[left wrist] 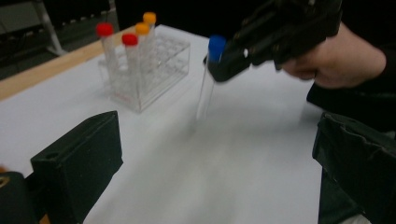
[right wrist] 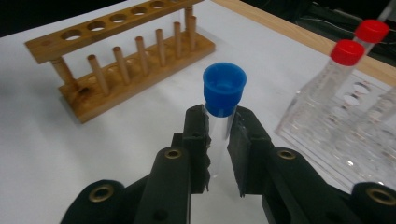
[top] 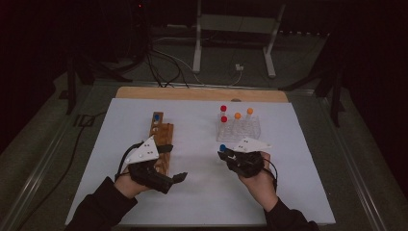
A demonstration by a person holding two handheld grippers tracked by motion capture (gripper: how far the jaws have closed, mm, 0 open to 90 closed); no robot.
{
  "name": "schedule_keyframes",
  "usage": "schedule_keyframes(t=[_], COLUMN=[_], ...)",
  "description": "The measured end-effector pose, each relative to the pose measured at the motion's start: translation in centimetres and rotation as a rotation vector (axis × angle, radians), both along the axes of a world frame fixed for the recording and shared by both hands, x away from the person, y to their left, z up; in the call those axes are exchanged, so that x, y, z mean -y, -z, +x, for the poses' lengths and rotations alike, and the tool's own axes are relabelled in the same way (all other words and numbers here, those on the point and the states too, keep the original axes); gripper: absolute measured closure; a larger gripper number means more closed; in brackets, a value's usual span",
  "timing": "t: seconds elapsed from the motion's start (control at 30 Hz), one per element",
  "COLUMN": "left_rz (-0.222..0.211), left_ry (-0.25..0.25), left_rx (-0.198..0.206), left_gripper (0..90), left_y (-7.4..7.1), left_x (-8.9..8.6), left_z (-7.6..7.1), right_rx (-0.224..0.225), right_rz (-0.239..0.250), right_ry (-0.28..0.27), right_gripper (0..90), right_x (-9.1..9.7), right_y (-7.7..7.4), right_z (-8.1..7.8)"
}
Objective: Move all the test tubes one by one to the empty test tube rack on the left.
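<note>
Covering most of the wooden table [top: 202,93] is a white sheet [top: 202,192], on which everything else is being kept. At its left half a wooden rack [top: 162,139] is being overlapped by the left gripper [top: 179,177], whose jaws are being held wide apart with nothing between them. At the right half a clear plastic rack [top: 240,129] is being occupied by two red-capped tubes [top: 223,114] and two orange-capped tubes [top: 243,114]. Just in front of that clear rack, the right gripper [right wrist: 218,135] is being held closed on a blue-capped tube [right wrist: 224,88]; the tube is being gripped just under its cap, upright, and is being carried clear of the sheet between the two racks, nearer the clear one.
</note>
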State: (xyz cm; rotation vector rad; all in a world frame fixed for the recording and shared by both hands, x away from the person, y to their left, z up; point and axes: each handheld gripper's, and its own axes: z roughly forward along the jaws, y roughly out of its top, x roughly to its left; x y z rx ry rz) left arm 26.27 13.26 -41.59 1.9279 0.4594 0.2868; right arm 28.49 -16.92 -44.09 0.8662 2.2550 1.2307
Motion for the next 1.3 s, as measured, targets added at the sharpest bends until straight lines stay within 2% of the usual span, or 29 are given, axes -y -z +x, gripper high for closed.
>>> schedule_keyframes(t=[0.13, 0.3, 0.57, 0.7, 0.93, 1.1, 1.3], left_rz=[0.010, 0.013, 0.031, 0.022, 0.021, 0.049, 0.071], left_ry=[0.010, 0.016, -0.009, 0.008, 0.003, 0.013, 0.012], left_rx=[0.010, -0.001, -0.013, -0.015, -0.008, 0.004, -0.005], left_gripper=[2.3, 3.8, 8.7, 16.5, 34.5, 47.5, 61.8], left_y=[-0.6, -0.9, -0.9, -0.8, -0.9, -0.7, -0.3], left_x=[1.1, 2.3, 4.4, 5.2, 6.5, 7.6, 7.9], left_z=[0.3, 0.7, 1.5, 1.7, 2.1, 2.2, 2.4], right_rx=[-0.001, -0.005, 0.004, 0.005, 0.004, 0.001, 0.004], right_rz=[-0.001, 0.001, 0.001, 0.001, 0.007, 0.009, 0.013], right_ry=[-0.020, -0.051, -0.088, -0.100, -0.106, -0.110, -0.105], right_gripper=[76.7, 76.8, 76.7, 76.7, 76.7, 76.7, 76.8], right_x=[-0.4, -1.0, -1.9, -2.0, -2.1, -2.1, -2.0], right_y=[0.0, 0.0, -0.2, -0.2, -0.2, -0.2, -0.3], right_z=[-0.4, -1.0, -1.8, -1.9, -2.0, -2.0, -2.1])
